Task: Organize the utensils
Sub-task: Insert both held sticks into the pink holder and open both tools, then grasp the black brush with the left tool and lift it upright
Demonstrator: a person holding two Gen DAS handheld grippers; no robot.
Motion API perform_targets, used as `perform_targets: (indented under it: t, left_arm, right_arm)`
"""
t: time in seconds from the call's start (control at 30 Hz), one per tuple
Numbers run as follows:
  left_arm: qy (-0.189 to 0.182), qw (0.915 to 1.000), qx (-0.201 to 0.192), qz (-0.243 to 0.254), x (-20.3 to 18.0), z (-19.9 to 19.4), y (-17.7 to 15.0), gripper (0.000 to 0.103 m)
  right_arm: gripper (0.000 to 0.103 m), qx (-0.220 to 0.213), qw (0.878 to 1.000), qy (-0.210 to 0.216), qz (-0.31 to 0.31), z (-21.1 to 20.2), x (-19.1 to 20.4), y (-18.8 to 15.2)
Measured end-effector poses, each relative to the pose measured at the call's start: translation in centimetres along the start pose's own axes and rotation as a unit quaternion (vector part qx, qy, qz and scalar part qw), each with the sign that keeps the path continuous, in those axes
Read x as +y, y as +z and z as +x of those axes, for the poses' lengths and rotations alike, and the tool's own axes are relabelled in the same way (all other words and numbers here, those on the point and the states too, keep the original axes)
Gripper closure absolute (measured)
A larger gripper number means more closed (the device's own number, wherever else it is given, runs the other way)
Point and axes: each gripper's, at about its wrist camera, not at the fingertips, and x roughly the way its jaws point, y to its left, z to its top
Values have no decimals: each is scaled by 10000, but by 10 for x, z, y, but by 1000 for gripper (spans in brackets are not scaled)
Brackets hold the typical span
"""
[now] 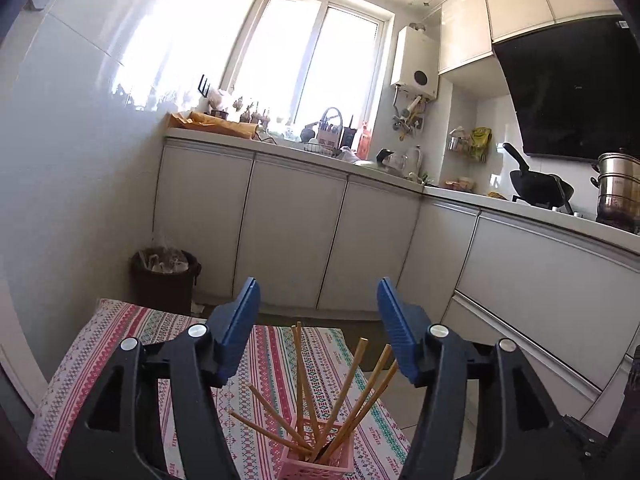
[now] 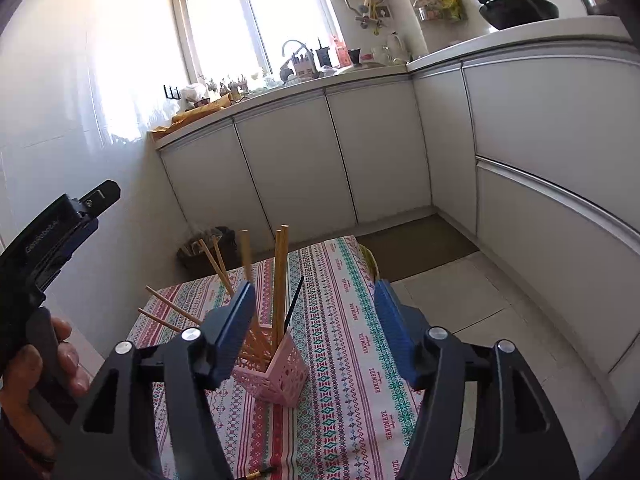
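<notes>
A pink lattice holder point(image 2: 276, 376) stands on the striped tablecloth point(image 2: 352, 344) and holds several wooden chopsticks point(image 2: 280, 276) and one thin dark stick point(image 2: 294, 302). My right gripper point(image 2: 314, 304) is open and empty, raised above the holder. My left gripper point(image 1: 318, 304) is open and empty, above the same holder point(image 1: 320, 460) with its chopsticks point(image 1: 348, 384) fanned out. The left gripper's body point(image 2: 52, 248) shows at the left of the right wrist view, held by a hand. A dark-tipped utensil point(image 2: 262, 473) lies on the cloth near the bottom edge.
White kitchen cabinets point(image 1: 288, 224) run along the back and right. A dark waste bin point(image 1: 164, 276) stands on the floor by the wall beyond the table. A wok point(image 1: 540, 186) and a steel pot point(image 1: 618, 184) sit on the counter at right.
</notes>
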Motion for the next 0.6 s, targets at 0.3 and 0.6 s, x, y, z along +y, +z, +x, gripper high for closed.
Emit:
perform_targets:
  t: [0.3,0.6]
  left_arm:
    - [4,9979,207,621,-3,-36,-13,21]
    - [-122,9842,1343,1145,6,-29,-47,7]
  right_arm:
    - [34,141,9997,-7,184,-15,0,-12]
    - [7,466,9988,-180,-14,-26,4,-38]
